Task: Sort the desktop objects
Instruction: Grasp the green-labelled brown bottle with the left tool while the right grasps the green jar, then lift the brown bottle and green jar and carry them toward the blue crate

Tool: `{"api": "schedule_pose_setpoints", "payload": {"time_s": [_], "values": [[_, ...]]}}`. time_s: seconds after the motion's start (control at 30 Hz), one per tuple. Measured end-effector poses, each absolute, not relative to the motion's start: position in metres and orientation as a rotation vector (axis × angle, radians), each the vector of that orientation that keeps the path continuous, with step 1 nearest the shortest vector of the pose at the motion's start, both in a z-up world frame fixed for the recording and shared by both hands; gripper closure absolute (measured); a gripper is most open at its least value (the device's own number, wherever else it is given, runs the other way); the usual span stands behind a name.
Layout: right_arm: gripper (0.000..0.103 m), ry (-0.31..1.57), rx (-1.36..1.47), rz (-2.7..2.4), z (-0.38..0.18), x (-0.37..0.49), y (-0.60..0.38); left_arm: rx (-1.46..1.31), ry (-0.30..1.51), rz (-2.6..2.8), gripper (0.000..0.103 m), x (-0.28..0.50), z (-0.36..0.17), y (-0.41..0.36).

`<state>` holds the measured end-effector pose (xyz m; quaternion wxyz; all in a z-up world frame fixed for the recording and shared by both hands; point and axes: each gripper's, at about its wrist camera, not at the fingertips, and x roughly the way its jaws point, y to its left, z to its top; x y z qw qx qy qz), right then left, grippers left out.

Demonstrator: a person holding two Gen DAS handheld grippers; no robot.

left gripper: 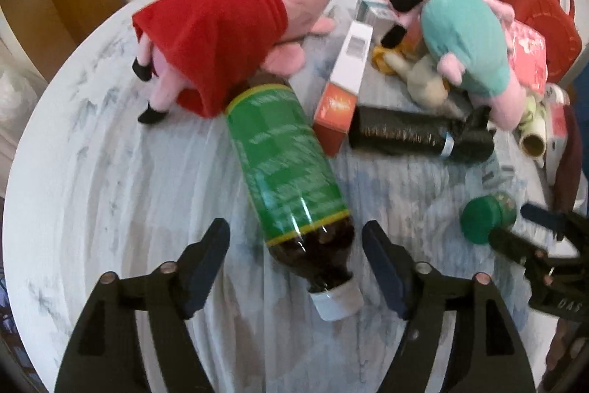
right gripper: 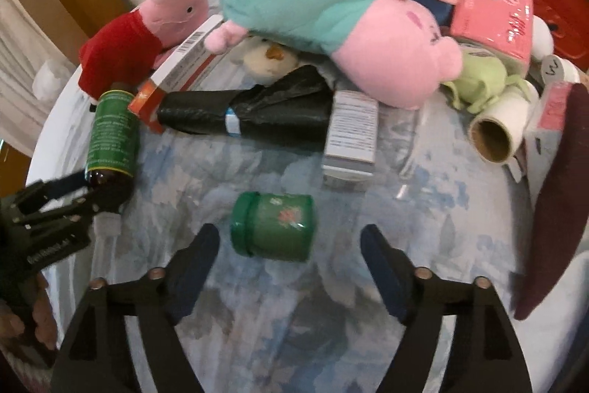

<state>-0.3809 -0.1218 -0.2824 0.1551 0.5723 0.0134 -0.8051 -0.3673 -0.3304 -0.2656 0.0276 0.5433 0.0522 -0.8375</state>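
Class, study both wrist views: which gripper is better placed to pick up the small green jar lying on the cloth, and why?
The right gripper. Its open jaws already straddle the green jar. The left gripper is open around the brown bottle, with the jar off to its right.

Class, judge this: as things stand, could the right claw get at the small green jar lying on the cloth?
Probably yes: the right claw is open, the green jar lies on its side just ahead of its fingertips, and nothing sits between them.

Left gripper (left gripper: 296,238) fingers spread; right gripper (right gripper: 291,242) likewise.
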Motion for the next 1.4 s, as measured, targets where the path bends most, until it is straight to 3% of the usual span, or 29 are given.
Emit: {"api": "schedule_pose_setpoints", "payload": {"time_s": [0.27,0.33,0.37,0.4,0.47,0.73,1.13,1.4], "values": [[0.022,0.019,1.638,-2.298,-0.287,-0.387,-0.133,1.728,0.228,-2.513,0.029,-0.383,-0.290,-0.327],[0.025,0.022,1.627,-2.305,-0.287,-0.391,-0.139,1.699,0.183,-2.519,0.034,-0.382,-0.293,-0.323],[0.032,0.027,1.625,-2.308,-0.287,-0.393,-0.141,1.683,0.156,-2.527,0.043,-0.381,-0.292,-0.321],[0.043,0.035,1.625,-2.306,-0.289,-0.395,-0.144,1.685,0.147,-2.529,0.044,-0.379,-0.293,-0.319],[0.056,0.043,1.629,-2.294,-0.293,-0.399,-0.148,1.685,0.151,-2.537,0.044,-0.373,-0.293,-0.318],[0.058,0.115,1.527,-2.355,-0.267,-0.386,-0.159,1.663,0.121,-2.583,0.045,-0.332,-0.268,-0.305],[0.058,0.101,1.199,-2.510,-0.166,-0.290,-0.114,1.340,0.015,-2.801,0.052,-0.255,-0.146,-0.259],[0.058,0.117,1.015,-2.544,-0.109,-0.231,-0.052,1.146,-0.008,-2.859,0.052,-0.199,-0.101,-0.196]]}}
